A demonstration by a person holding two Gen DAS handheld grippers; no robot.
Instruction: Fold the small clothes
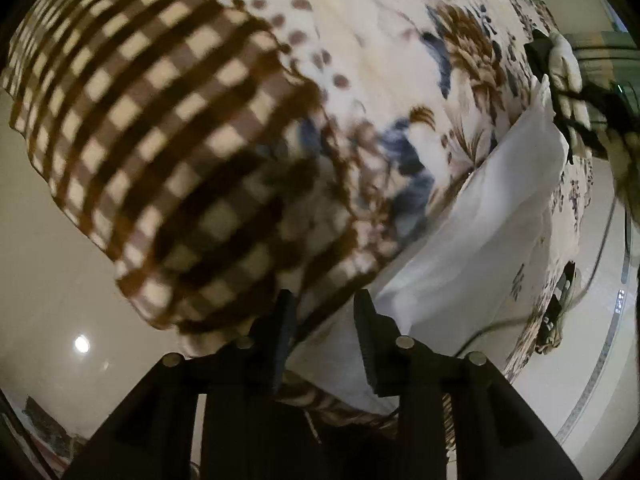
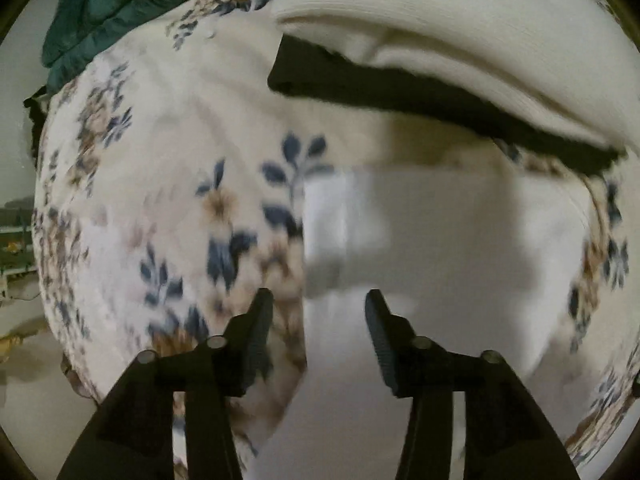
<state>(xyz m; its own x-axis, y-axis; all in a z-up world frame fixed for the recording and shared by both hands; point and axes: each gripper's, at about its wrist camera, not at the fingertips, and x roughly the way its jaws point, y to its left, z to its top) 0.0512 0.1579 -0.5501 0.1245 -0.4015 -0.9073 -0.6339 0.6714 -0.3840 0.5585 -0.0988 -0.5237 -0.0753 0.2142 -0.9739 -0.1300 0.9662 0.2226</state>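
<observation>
Both grippers, left gripper and right gripper, hover jaws apart beside the white garment on the floral bed; gripping its edge likely comes next.

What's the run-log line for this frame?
task: fold small clothes | left gripper: open, over white garment edge | right gripper: open, over white garment | surface: floral bedspread | nearby: checked cloth

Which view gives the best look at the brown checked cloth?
The left wrist view: the brown checked cloth fills its left half, lying on the floral bed cover, though motion-blurred. The right wrist view shows none of it, only white garment and floral cover.
</observation>
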